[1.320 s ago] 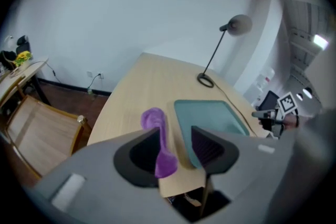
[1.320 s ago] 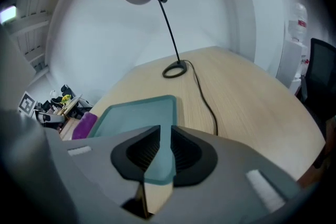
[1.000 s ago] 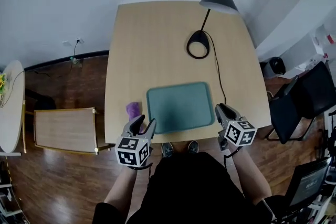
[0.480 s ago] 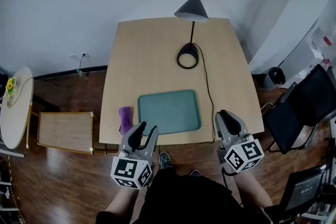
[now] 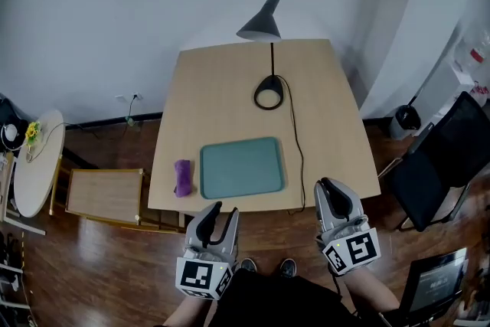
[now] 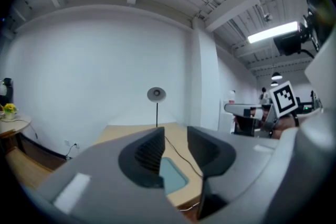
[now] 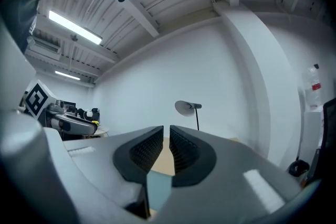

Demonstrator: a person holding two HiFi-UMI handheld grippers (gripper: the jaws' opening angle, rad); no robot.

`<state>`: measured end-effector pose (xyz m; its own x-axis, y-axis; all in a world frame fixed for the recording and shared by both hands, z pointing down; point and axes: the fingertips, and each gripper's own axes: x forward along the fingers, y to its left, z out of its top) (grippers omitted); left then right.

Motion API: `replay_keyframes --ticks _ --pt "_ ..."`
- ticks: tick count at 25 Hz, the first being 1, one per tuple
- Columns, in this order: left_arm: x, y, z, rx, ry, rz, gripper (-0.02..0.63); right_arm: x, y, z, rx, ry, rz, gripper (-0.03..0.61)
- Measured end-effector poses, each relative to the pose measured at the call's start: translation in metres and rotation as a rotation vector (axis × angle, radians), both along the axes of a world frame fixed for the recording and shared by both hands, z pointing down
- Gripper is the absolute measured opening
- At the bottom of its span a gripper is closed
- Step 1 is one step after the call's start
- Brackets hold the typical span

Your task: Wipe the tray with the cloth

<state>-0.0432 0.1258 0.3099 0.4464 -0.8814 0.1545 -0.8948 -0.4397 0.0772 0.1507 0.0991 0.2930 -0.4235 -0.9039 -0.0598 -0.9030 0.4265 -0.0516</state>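
Head view, nearest first: shows the left gripper (image 5: 221,210) and the right gripper (image 5: 329,186) held close to the body, short of the table's near edge and over the wooden floor. Finds the left gripper released, jaws parted though just lately closing, with nothing between the pads but air and a far glimpse of the tray. Finds the right gripper all but clenched, down to a thin slit, grasping nothing. Further out, meets the light wooden table (image 5: 230,80). Finds on it, near the front edge, the purple cloth (image 5: 182,177), bunched into a short strip, lying just beside the left edge of the teal tray (image 5: 241,167) and held by neither gripper. Sees the tray flat and bare, with no spot or streak to be made out at this range; cannot judge clean or dirty from that. Beyond it, picks out the black desk lamp (image 5: 260,23), its cord trailing down past the tray's right side, then the white wall. As to progress: fits a stage ahead of any pass of cloth over tray, and fits equally a stage after wiping, with the cloth laid down beside the tray and both grippers clear of the table. Cannot settle between the two.
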Motion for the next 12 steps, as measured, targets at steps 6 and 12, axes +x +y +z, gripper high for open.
replay_keyframes --ticks 6,12 --pt "-0.02 0.009 -0.013 0.068 0.009 0.022 0.146 -0.024 0.017 -0.006 0.036 0.009 0.01 0.023" --pt "-0.04 0.018 -0.006 0.068 -0.001 0.032 0.141 -0.043 0.025 -0.005 0.041 0.048 0.024 0.021"
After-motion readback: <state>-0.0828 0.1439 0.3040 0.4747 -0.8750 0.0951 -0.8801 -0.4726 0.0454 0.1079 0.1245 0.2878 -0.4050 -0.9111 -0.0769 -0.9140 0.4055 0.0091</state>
